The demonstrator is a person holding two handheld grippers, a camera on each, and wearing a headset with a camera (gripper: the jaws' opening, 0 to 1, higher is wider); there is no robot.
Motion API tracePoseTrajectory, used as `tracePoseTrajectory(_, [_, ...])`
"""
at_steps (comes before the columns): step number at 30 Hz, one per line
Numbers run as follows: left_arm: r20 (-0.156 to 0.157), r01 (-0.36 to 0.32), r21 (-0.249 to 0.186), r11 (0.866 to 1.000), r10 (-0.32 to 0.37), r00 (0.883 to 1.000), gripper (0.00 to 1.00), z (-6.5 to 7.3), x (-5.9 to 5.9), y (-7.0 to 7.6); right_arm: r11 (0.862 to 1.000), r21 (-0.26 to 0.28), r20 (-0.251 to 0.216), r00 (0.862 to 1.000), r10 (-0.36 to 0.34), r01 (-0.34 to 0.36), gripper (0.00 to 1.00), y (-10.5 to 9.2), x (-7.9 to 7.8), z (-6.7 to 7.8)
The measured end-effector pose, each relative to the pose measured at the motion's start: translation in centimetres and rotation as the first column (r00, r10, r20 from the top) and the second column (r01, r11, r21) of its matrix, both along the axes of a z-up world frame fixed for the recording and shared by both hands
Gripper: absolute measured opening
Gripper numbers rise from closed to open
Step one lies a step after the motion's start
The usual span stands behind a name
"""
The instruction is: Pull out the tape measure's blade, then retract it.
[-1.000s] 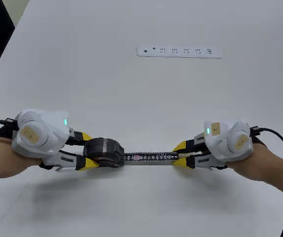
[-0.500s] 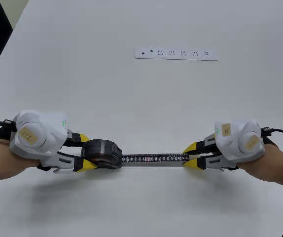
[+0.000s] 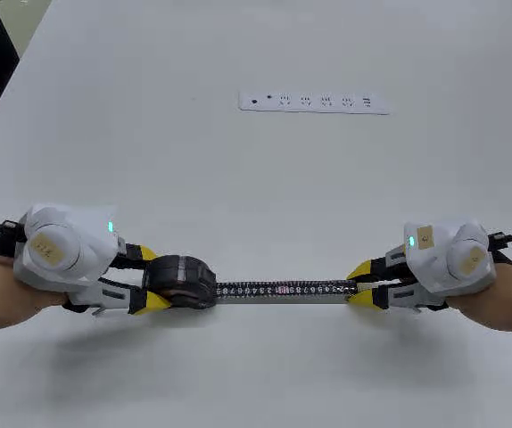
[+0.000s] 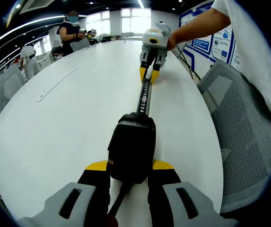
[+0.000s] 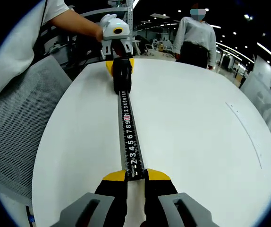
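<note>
- The tape measure's black case (image 3: 182, 281) is spotted at the near left of the white tabletop (image 3: 238, 178) in the head view, set down right on the surface.
- The case is clamped by the left hand-held gripper (image 3: 153, 278), with the yellow-tipped jaws pressed against its two sides. In the left gripper view it is seen wedged snugly between them.
- The blade (image 3: 283, 290) is out, and a fair run of it. It is stretched in a straight line from the mouth of the case toward the right, low over the tabletop, with the printed scale turned up.
- The free end of the blade is pinched by the right hand-held gripper (image 3: 361, 283). The jaws are drawn in close, and the tip of the blade is caught between the yellow tips.
- In the right gripper view the digits can be read running away from the jaws toward the case, with a red mark part of the way along.
- The two hand-held grippers are held well apart, facing each other down the line of the blade. Each is gripped by a bare hand, and a dark cable is seen trailing from each.
- A white power strip (image 3: 314, 102) is seen farther back on the tabletop, well apart from the tape measure.
- A grey mesh chair (image 5: 22, 127) is caught beside the edge of the tabletop in the right gripper view, and a person (image 5: 195, 40) is seen standing beyond the far side.
</note>
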State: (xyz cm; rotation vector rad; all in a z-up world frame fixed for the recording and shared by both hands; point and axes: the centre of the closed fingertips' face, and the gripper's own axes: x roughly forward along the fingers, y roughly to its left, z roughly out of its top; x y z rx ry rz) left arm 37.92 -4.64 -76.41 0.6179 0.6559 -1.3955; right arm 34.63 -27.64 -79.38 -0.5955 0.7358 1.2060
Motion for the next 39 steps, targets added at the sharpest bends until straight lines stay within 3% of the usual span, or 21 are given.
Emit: tracePoseTrajectory(39, [-0.001,-0.011,-0.003,1.0,0.011,1.0,0.25,0.0,0.1,-0.1,0.997,-0.042,-0.017,0.997,-0.072,0.072,0.09,-5.0,-0.6,0.2])
